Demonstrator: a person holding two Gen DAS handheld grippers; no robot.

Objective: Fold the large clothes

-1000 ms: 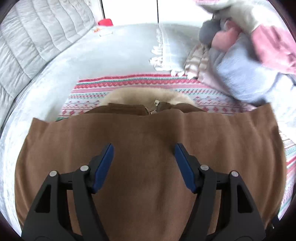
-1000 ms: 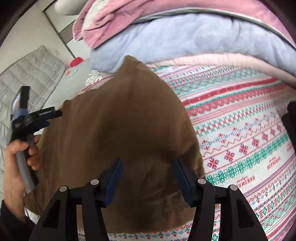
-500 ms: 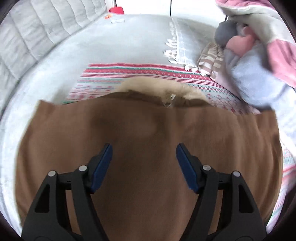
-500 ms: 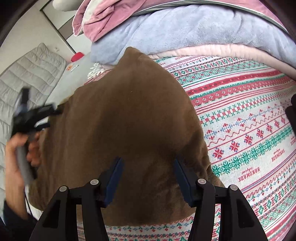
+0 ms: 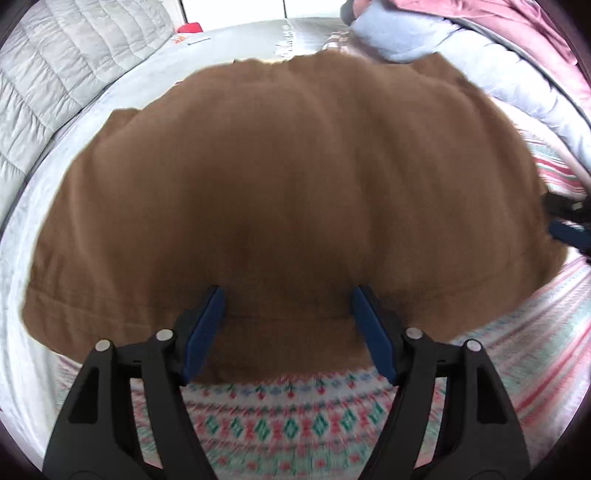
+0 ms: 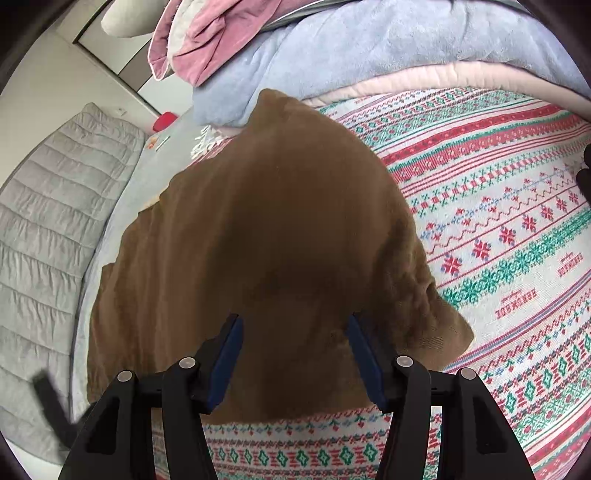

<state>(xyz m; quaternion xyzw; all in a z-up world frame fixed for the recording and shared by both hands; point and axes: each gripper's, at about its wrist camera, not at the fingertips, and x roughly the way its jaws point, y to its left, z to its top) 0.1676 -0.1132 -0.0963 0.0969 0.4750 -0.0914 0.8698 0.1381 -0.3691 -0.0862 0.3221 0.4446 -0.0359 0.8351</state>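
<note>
On the bed, a brown garment [image 5: 288, 192] lies spread flat over a patterned blanket [image 6: 509, 236] with red and green bands. Its near hem sits just short of the blanket's bottom rows in both wrist views.

Left gripper [image 5: 288, 325]: jaws opening, blue pads well apart, hovering above the garment's near hem. No cloth is between the pads; nothing is held. View is blurred.

Right gripper [image 6: 293, 354]: jaws parted, about midway, blue pads either side of the brown cloth below. The cloth appears to lie flat under them; no pinch visible, nothing held.

Left wrist view: the garment fills the centre; at 3 o'clock, dark gripper parts with a blue piece show at the frame edge, beside the garment's right margin. At 1 o'clock, a pale blue blanket [image 5: 436, 40] and a pink cloth [image 5: 517, 33] are heaped. At 10 o'clock, a grey quilted cushion [image 5: 74, 62]; at 11 o'clock, a small red object [image 5: 189, 28].

Right wrist view: the garment runs from 6 o'clock up to a corner at 12 o'clock, touching the pale blue blanket. A blurred dark shape sits at 8 o'clock; cannot tell what it is.
</note>
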